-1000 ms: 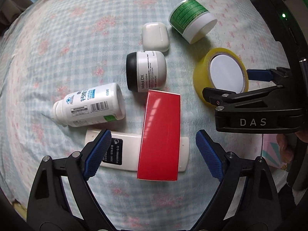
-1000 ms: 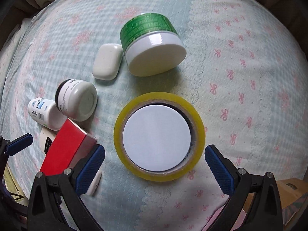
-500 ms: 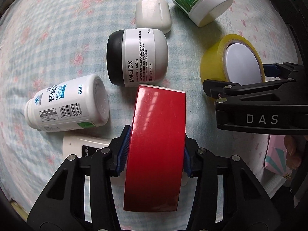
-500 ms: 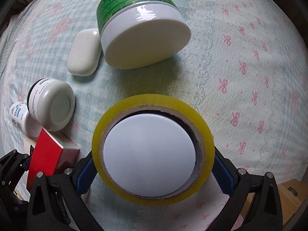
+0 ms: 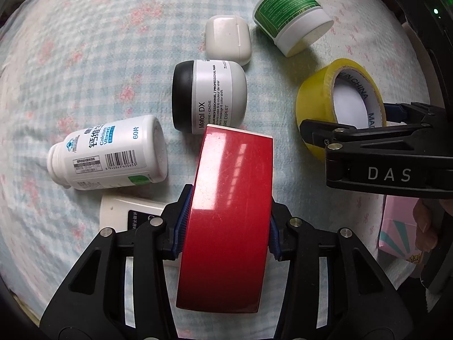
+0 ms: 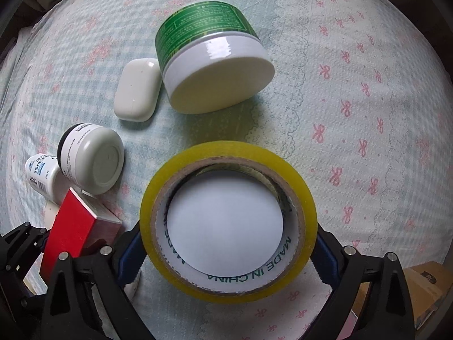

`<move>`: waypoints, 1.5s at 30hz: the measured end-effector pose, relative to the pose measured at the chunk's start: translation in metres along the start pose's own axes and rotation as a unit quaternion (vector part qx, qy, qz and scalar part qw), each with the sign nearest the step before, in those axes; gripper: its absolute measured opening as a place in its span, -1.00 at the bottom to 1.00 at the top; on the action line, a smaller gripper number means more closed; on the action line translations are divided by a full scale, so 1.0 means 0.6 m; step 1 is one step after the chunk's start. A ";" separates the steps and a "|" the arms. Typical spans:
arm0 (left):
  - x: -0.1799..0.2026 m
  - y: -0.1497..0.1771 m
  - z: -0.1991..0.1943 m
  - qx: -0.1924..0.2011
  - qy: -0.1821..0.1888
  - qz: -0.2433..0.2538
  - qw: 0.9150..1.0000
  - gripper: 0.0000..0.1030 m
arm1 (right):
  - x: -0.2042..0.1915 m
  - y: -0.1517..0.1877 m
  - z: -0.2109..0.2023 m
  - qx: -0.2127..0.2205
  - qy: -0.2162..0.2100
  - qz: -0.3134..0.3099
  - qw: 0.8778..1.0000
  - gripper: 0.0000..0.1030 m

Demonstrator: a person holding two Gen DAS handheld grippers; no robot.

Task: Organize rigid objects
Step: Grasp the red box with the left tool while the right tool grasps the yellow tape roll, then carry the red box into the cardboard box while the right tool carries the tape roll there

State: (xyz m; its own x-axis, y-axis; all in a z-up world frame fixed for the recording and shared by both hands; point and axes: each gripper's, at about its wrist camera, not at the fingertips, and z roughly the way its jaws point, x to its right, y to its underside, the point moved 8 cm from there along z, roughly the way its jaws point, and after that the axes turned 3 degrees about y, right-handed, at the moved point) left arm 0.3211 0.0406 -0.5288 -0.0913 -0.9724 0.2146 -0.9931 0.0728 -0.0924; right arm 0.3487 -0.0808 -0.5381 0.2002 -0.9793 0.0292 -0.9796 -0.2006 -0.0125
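Note:
My left gripper [image 5: 226, 232] is shut on a red box [image 5: 229, 215] and holds it tilted above a white remote [image 5: 124, 212]. My right gripper [image 6: 226, 252] is shut on a yellow tape roll [image 6: 226, 175], lifted and tilted off the bed; it also shows in the left wrist view [image 5: 314, 99]. On the bedsheet lie a white vitamin bottle [image 5: 110, 153], a black-lidded grey jar [image 5: 209, 96], a white earbud case [image 5: 226, 39] and a green-labelled white jar [image 5: 288, 22].
The checked, flowered bedsheet [image 6: 354, 90] stretches free to the right and far side. A pink box [image 5: 402, 232] sits off the bed's right edge. A cardboard box [image 6: 424, 291] lies at the lower right.
Both grippers closed: the left onto the red box, the right onto the tape roll. Both objects have since been lifted and tilted off the bed.

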 end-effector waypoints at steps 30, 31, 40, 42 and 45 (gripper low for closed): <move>0.160 0.101 -0.440 0.180 0.030 0.094 0.979 -0.20 | 0.075 0.214 -0.479 0.186 -0.042 0.125 0.974 0.87; 0.176 0.107 -0.449 0.183 0.031 0.099 0.978 -0.20 | 0.088 0.229 -0.490 0.190 -0.042 0.130 0.972 0.87; 0.356 0.157 -0.473 0.206 0.045 0.109 0.971 -0.20 | 0.241 0.352 -0.538 0.218 -0.046 0.156 0.962 0.88; 0.399 0.163 -0.466 0.206 0.056 0.099 0.972 -0.20 | 0.284 0.373 -0.540 0.216 -0.046 0.157 0.962 0.88; 0.465 0.169 -0.444 0.200 0.058 0.100 0.973 -0.20 | 0.355 0.399 -0.536 0.211 -0.043 0.166 0.962 0.88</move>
State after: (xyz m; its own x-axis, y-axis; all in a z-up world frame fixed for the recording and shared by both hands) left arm 0.1753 -0.1645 -0.2190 -0.3111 -0.9140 0.2603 -0.8483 0.1437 -0.5096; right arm 0.1510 -0.3289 -0.2135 -0.1043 -0.9861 -0.1291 -0.8989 0.1490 -0.4121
